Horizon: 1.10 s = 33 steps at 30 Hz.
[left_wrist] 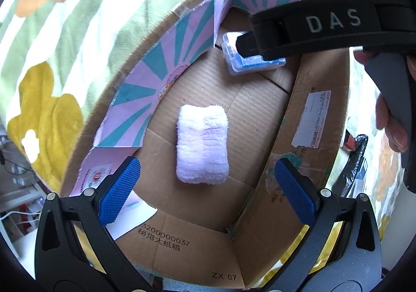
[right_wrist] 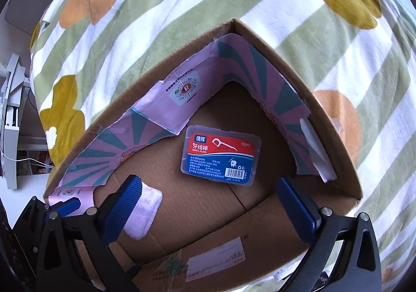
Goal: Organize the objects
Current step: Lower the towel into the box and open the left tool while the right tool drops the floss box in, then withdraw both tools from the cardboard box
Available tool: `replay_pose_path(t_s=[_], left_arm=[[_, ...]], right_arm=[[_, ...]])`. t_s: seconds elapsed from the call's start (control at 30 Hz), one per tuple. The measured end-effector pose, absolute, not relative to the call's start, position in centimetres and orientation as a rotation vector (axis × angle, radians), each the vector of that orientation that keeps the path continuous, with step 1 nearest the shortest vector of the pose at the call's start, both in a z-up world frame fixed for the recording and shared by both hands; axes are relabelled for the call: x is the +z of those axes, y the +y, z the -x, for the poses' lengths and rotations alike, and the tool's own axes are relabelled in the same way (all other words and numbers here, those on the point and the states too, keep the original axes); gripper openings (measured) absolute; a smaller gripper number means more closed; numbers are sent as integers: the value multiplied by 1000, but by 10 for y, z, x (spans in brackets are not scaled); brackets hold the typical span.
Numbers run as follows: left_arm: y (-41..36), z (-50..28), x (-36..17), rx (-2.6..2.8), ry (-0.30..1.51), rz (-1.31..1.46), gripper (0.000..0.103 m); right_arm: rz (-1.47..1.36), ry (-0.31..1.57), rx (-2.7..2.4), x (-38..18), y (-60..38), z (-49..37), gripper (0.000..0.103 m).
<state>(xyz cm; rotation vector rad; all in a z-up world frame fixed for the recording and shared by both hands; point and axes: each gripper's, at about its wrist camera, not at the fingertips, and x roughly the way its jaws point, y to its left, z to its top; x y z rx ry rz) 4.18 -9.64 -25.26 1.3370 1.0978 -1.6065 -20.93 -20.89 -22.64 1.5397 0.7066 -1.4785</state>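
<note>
Cardboard box [left_wrist: 262, 227], one, corrugated, set on a striped flower-print blanket [left_wrist: 78, 18]; pink-and-teal sunburst paper [left_wrist: 166, 57] lining two inner walls. Inside, on the floor: one fluffy white folded cloth [left_wrist: 202, 144], rectangular, soft-cornered; one clear hard plastic dental floss case [right_wrist: 221, 154], flat, red-and-blue label, well apart from the cloth. Left gripper [left_wrist: 208, 193] spread wide, empty, above the cloth. Right gripper [right_wrist: 215, 208] likewise spread, grasping nothing, over the case.
</note>
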Motion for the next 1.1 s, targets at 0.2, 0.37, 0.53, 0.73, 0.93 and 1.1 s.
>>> replay_pose_path(t_s=[0.2,0.37,0.53,0.73,0.93,1.1], left_arm=[[-91,-45,-236,-1625,1040,-1306,103],[-86,-38,-206,-1677,978,-1308,103],[-86,-55,-172,-1752,969,-1310,103],[-80,-57,-124,-1863,887,-1272,103],[-74,-55,-92,-1963,807,-1255,103],[-66,-43,-67,-2067,730,-1243,103]], right_arm=[[-1500,724,-1511,-200,-200,199,103],[-1464,712,-1565,-166,-182,193,103],[-1436,690,-1609,-131,-163,178,103],[-1425,606,-1748,-86,-126,173,103],[-1428,510,-1940,-49,-75,166,103],[-1472,334,-2093,-32,-17,162,103]])
